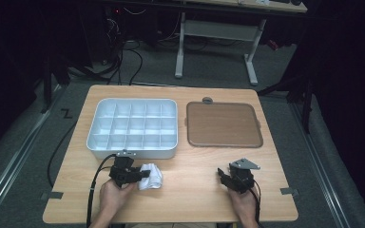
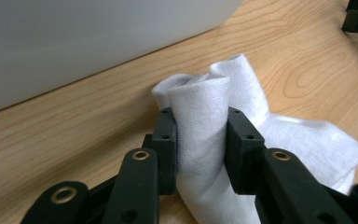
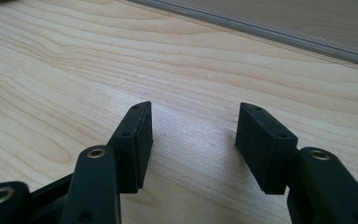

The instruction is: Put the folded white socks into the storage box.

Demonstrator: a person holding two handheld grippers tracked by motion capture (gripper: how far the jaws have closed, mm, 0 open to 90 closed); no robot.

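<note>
A crumpled white cloth (image 1: 151,176) lies on the wooden table just in front of the white compartment tray. My left gripper (image 1: 142,174) is shut on it. In the left gripper view a bunched fold of the cloth (image 2: 242,84) stands pinched between the two black pads, and the rest trails off to the right. My right gripper (image 1: 222,175) rests low near the table's front right, tips pointing left. Its jaws (image 3: 193,135) stand open over bare wood with nothing between them.
The white compartment tray (image 1: 133,153) sits at the back left, its outer wall (image 2: 74,42) close behind the cloth. A flat brown tray (image 1: 223,124) lies at the back right, its rim (image 3: 279,35) ahead of the right gripper. A desk frame and cables stand beyond the table.
</note>
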